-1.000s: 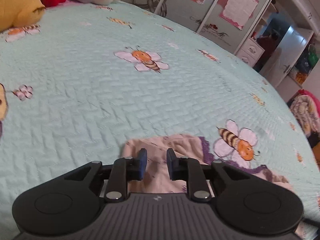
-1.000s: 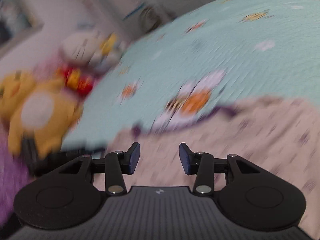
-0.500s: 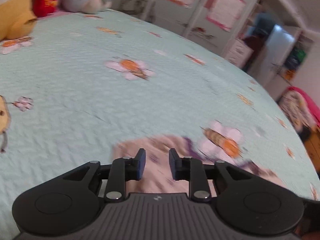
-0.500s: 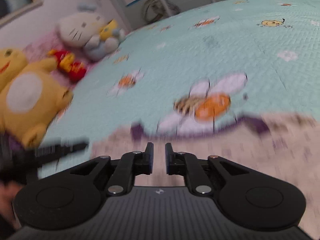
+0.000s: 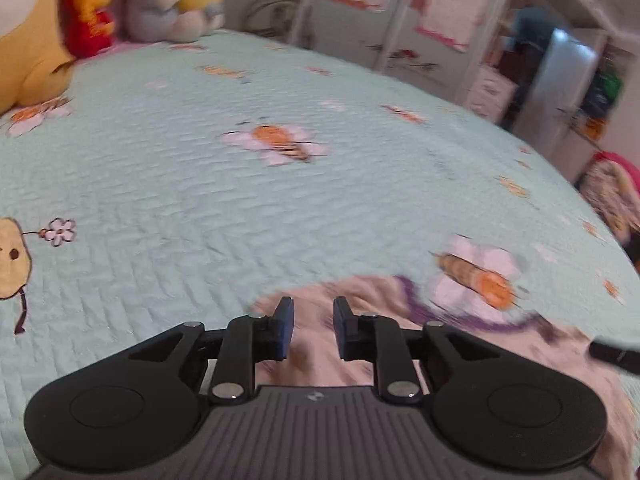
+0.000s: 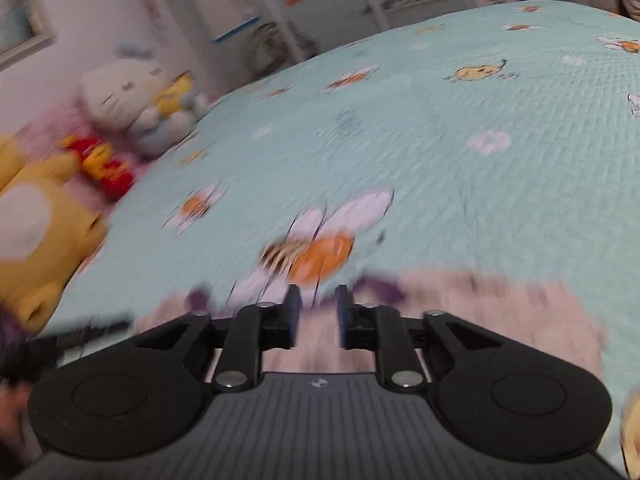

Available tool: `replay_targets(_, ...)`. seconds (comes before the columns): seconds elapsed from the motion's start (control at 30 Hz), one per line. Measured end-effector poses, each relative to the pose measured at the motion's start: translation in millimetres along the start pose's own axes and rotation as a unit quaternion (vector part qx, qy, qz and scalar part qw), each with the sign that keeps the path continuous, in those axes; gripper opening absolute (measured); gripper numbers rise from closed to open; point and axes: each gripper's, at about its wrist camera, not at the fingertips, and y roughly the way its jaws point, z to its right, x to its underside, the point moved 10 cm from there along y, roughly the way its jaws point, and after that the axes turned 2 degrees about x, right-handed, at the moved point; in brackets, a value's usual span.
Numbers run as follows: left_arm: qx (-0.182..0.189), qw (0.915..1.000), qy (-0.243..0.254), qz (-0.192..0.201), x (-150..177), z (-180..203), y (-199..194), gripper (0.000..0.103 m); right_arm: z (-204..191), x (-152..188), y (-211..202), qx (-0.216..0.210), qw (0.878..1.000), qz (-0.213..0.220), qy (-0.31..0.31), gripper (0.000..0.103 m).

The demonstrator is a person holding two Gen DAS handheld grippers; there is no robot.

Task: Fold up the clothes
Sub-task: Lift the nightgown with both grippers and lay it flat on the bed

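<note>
Pink fabric with small dark specks and a purple trim, that's the garment (image 5: 360, 308) being folded, and it lies on the mint-green quilted bedspread (image 5: 200, 208) with the bee and flower prints, down at the near edge of both views. Taking the big orange bee print (image 5: 478, 276) as the landmark: the garment's purple edge curls right beside it, the left gripper (image 5: 311, 330) sits over the pink cloth just to that bee's left, and the right gripper (image 6: 316, 312) hovers just in front of the same bee (image 6: 316, 256). The left one's jaws are closing with a narrow gap, pink cloth showing between the pads, but I can't tell if they actually pinch it. The right one's jaws are opening, also with a narrow gap, and nothing looks caught in there. Progress-wise, I'd guess this is early or mid-fold: the garment looks flat-ish and spread wide, no neat stack visible, so most of the folding seems left. Too blurry to count layers though. Plush toys (image 5: 36, 40) sit far beyond the bee, at the bed's head.
</note>
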Motion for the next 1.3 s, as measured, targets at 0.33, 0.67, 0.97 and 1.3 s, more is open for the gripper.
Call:
replay_targets(0.33, -0.026, 0.9967, 0.071, -0.031, 50, 18, -2, 0.035, 106, -26, 2, 0.114, 0.99, 0.026, 0.075, 0.014)
replay_targets(0.67, -0.013, 0.9956, 0.087, -0.035, 56, 46, -11, 0.04, 103, 3, -3, 0.159, 0.987, -0.003, -0.033, 0.02)
replay_targets(0.97, 0.003, 0.9792, 0.199, -0.042, 112, 71, -48, 0.051, 2, 91, -54, 0.054, 0.977, -0.037, -0.202, 0.023)
replay_targets(1.3, -0.017, 0.9741, 0.225, -0.008, 109, 7, -121, 0.049, 37, 131, -137, 0.118, 0.954, -0.024, -0.274, 0.025)
